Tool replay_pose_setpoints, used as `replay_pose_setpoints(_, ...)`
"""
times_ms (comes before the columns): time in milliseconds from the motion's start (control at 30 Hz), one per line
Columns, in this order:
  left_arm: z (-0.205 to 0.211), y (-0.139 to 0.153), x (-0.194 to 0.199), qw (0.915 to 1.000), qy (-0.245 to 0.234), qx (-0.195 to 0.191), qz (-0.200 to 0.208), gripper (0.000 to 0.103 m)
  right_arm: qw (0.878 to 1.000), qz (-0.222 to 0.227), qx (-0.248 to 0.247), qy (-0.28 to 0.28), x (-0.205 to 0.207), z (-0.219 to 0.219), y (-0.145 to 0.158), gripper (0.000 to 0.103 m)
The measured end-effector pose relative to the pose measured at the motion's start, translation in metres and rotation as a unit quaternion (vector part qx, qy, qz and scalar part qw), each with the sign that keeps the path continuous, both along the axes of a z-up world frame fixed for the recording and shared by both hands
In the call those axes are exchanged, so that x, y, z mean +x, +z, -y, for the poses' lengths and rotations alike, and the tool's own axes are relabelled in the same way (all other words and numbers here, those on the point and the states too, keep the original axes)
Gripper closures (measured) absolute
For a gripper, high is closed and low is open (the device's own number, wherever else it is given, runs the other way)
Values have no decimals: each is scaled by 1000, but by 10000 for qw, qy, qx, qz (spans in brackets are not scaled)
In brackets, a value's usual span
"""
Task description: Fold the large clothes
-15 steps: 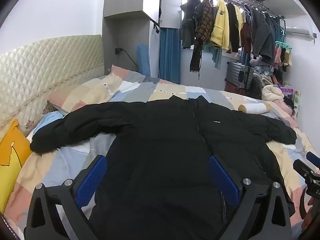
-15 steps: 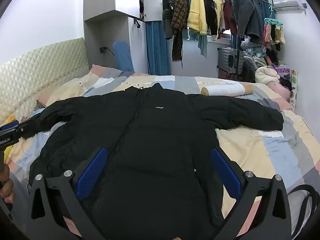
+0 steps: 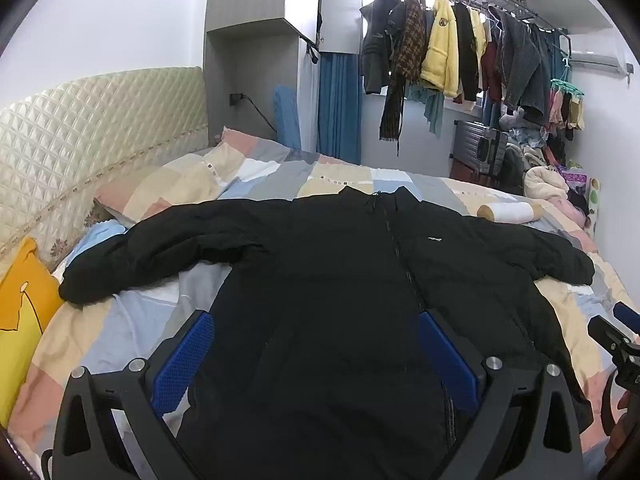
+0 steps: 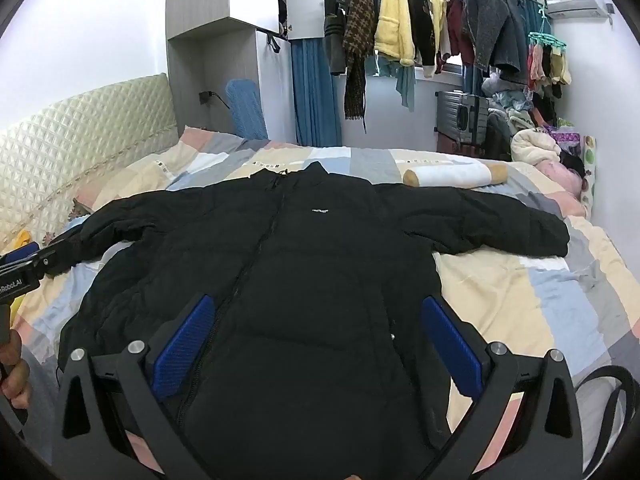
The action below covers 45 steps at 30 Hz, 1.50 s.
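Observation:
A large black puffer jacket [image 3: 340, 280] lies flat and face up on the bed, zipped, both sleeves spread out to the sides; it also shows in the right wrist view [image 4: 304, 264]. My left gripper [image 3: 316, 356] is open and empty, above the jacket's lower left part. My right gripper [image 4: 320, 344] is open and empty, above the jacket's lower right part. The right gripper shows at the right edge of the left wrist view [image 3: 616, 332]. The left gripper shows at the left edge of the right wrist view [image 4: 24, 268].
The bed has a patchwork cover [image 4: 520, 280] and a quilted headboard [image 3: 80, 140] on the left. A yellow pillow [image 3: 20, 304] lies at the left. A white roll [image 4: 452, 176] lies beyond the jacket. Hanging clothes [image 3: 440, 52] and a suitcase [image 3: 480, 148] stand behind the bed.
Both grippers have shifted only slightly; the jacket lies as before.

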<state>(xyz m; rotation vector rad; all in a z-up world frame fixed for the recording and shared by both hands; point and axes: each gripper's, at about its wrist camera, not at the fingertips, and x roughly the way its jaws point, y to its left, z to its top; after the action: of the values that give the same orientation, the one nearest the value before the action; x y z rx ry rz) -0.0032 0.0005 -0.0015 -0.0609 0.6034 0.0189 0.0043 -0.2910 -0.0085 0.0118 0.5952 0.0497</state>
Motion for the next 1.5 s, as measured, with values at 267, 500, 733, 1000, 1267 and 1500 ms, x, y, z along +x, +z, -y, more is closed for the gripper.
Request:
replay_pose_setpoints(267, -4, -10, 8, 10000, -18, -37, -41, 1, 10000, -46, -51, -32, 1, 2, -2, 0)
replay_pose_setpoints(500, -3, -11, 7, 10000, 9, -44, -16, 1, 10000, -35, -69, 9, 1, 3, 0, 0)
replay_pose_setpoints(733, -4, -7, 4, 10000, 12, -74, 7, 1, 10000, -27, -94, 15, 1, 3, 0, 0)
replay_pose_setpoints(1000, -1, -6, 1, 10000, 0, -69, 21, 1, 10000, -34, -76, 12, 1, 3, 0, 0)
replay_pose_setpoints(1267, 5, -4, -2, 10000, -12, -73, 18, 1, 10000, -38, -53, 10, 0, 3, -3, 0)
replay_pose_setpoints(1500, -2, -6, 1, 10000, -3, -82, 25, 1, 10000, -43, -37, 2, 0, 4, -4, 0)
